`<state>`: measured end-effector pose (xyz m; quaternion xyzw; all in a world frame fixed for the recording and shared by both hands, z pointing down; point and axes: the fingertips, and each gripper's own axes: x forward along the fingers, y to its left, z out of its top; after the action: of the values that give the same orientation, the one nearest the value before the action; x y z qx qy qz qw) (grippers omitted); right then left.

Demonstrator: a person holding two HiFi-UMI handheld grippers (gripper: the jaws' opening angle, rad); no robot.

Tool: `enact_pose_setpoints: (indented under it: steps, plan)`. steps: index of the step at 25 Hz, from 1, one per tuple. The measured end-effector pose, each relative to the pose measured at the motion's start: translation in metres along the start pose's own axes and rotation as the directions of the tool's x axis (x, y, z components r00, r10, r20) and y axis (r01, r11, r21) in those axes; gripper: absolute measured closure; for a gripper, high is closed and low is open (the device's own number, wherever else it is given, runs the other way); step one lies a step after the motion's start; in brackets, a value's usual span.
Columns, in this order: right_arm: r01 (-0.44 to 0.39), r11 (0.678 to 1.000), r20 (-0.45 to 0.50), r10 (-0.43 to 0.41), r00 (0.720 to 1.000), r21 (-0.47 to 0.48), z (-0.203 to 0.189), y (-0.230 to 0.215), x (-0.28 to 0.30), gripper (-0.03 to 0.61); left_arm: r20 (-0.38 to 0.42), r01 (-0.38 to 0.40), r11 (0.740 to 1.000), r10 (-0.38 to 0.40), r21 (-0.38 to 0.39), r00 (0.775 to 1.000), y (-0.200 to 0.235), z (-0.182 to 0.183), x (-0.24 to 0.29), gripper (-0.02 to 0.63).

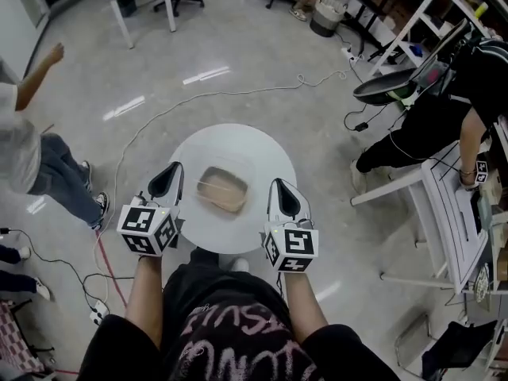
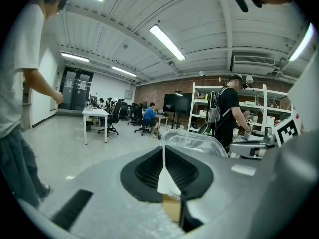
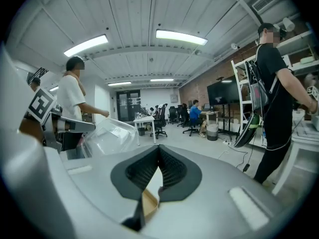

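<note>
2 grippers flank the clear box (image 1: 222, 189): my left gripper (image 1: 175, 170) and right gripper (image 1: 278, 184) about equally near, its long axis slanting between them, both pairs of jaws pressed together, empty.

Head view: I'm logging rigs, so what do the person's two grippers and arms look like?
The left gripper and right gripper match: pale grey bodies, black ribbed pads, a white cube with black square markers each. No cables show on them. The person wears a black T-shirt with pink print, short-sleeved.
</note>
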<state>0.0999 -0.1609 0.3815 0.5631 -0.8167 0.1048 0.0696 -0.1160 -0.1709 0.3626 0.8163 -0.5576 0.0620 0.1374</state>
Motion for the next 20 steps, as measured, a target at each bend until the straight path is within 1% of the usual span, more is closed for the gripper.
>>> enact_pose_setpoints:
  steps: [5, 12, 20]
  plan:
    - [-0.022, 0.999, 0.024, 0.023, 0.999, -0.025, 0.009, 0.005, -0.009, 0.572, 0.033, -0.015, 1.0, 0.015, 0.004, 0.999, -0.004, 0.009, -0.012, 0.601]
    - [-0.032, 0.999, 0.057, 0.034, 0.998, -0.041, 0.025, 0.013, -0.02, 0.572, 0.078, -0.036, 0.999, 0.035, 0.012, 0.996, -0.004, 0.025, -0.032, 0.601]
    - [-0.043, 0.998, 0.081, 0.047, 0.996, -0.05, 0.031, 0.021, -0.035, 0.572, 0.109, -0.043, 0.999, 0.041, 0.024, 0.993, -0.012, 0.031, -0.052, 0.601]
